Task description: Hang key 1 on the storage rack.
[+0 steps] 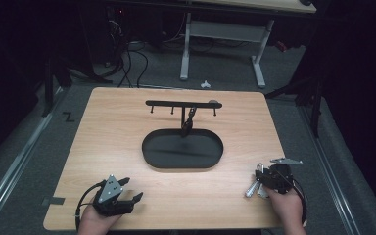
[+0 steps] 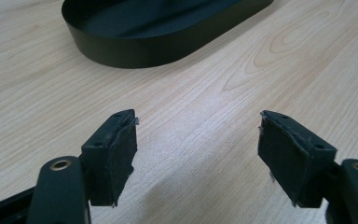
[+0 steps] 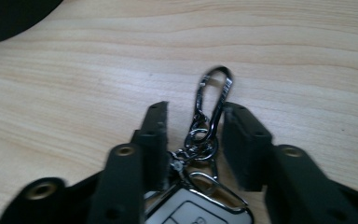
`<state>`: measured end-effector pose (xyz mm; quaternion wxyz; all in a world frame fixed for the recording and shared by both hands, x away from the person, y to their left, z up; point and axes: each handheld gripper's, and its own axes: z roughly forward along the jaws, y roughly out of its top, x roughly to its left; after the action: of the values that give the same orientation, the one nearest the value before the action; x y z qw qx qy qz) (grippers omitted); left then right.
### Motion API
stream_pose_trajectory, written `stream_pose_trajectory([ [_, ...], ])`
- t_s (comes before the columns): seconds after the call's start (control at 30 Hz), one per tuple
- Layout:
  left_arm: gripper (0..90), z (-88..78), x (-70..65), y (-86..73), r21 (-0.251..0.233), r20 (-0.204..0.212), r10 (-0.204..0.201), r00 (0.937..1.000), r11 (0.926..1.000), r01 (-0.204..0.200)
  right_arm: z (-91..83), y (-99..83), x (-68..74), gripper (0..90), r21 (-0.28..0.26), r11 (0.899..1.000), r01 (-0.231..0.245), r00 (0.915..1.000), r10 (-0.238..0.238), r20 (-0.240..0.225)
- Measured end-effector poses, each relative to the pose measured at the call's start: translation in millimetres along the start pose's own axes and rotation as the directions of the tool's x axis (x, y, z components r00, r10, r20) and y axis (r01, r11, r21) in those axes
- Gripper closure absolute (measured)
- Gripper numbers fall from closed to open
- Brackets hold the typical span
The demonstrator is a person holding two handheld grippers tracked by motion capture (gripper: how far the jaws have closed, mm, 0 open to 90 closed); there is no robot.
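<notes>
My right tongs (image 3: 193,128) sit low over the key bunch (image 3: 200,154) at the near right of the counter (image 1: 127,122), its carabiner clip between the jaws (a gap shows on each side, so the pads do not press it). My left tongs (image 2: 198,140) rest open and empty, near the black oval tray (image 2: 168,46).

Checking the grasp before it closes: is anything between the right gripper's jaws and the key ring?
Nothing visible. The right gripper straddles the key ring, its carabiner poking out ahead; only bare table lies around, and the pads do not yet press on it.
</notes>
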<state>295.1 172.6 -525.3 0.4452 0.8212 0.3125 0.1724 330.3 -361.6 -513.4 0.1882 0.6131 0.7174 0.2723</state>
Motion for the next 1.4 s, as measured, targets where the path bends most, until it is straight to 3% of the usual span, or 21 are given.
stream_pose_trajectory([
  [0.2, 28.7, -1.6, 0.8, 0.4, -0.006, -0.001, -0.001, 1.0, 1.0, 0.001, 0.2, 6.0, 8.8, 72.9, 0.054, 0.997, 0.057, 0.9983, -0.056, -0.017],
  [0.4, 28.7, -2.0, 1.2, 0.7, -0.008, -0.001, 0.001, 1.0, 1.0, -0.001, 1.6, 15.8, 20.9, 74.1, 0.136, 0.98, 0.142, 0.9898, -0.142, -0.015],
  [0.53, 28.7, -2.5, 2.0, 0.7, -0.007, -0.002, -0.001, 1.0, 1.0, 0.001, 3.3, 24.1, 29.4, 74.3, 0.2, 0.958, 0.208, 0.9779, -0.208, -0.018],
  [0.57, 28.6, -2.5, 2.2, 0.7, -0.009, -0.003, -0.001, 1.0, 1.0, 0.001, 4.2, 28.1, 32.8, 74.5, 0.231, 0.944, 0.234, 0.9715, -0.236, -0.019],
  [0.6, 28.7, -2.5, 2.2, 0.7, -0.009, -0.003, -0.001, 1.0, 1.0, 0.001, 4.2, 28.1, 32.8, 74.5, 0.231, 0.944, 0.234, 0.9715, -0.236, -0.019],
  [0.63, 28.7, -2.5, 2.2, 0.8, -0.009, -0.003, 0.0, 1.0, 1.0, 0.0, 5.3, 32.4, 35.8, 74.5, 0.264, 0.927, 0.267, 0.9628, -0.269, -0.028],
  [0.67, 28.7, -2.4, 2.3, 0.9, -0.008, -0.003, 0.002, 1.0, 1.0, -0.002, 6.1, 34.5, 36.9, 74.5, 0.278, 0.921, 0.274, 0.9606, -0.276, -0.035],
  [0.7, 28.7, -2.4, 2.3, 0.9, -0.008, -0.003, 0.002, 1.0, 1.0, -0.002, 6.1, 34.5, 36.9, 74.5, 0.278, 0.921, 0.274, 0.9606, -0.276, -0.035],
  [0.77, 28.7, -2.3, 2.3, 1.0, -0.009, -0.002, 0.001, 1.0, 1.0, -0.001, 8.6, 40.7, 37.7, 74.5, 0.31, 0.906, 0.289, 0.9568, -0.284, -0.062],
  [1.0, 28.7, -3.0, 3.0, 1.1, -0.011, 0.001, 0.001, 1.0, 0.9999, -0.001, 12.8, 50.4, 36.9, 74.2, 0.327, 0.904, 0.276, 0.9612, -0.264, -0.081],
  [1.23, 28.7, -2.9, 3.1, 1.2, -0.012, 0.003, 0.002, 1.0, 0.9999, -0.002, 17.5, 56.0, 31.7, 69.9, 0.329, 0.913, 0.24, 0.9707, -0.225, -0.083],
  [1.4, 28.7, -3.1, 2.8, 1.3, -0.012, 0.004, 0.003, 1.0, 0.9999, -0.003, 20.7, 58.1, 29.4, 69.4, 0.321, 0.918, 0.232, 0.9726, -0.212, -0.096],
])
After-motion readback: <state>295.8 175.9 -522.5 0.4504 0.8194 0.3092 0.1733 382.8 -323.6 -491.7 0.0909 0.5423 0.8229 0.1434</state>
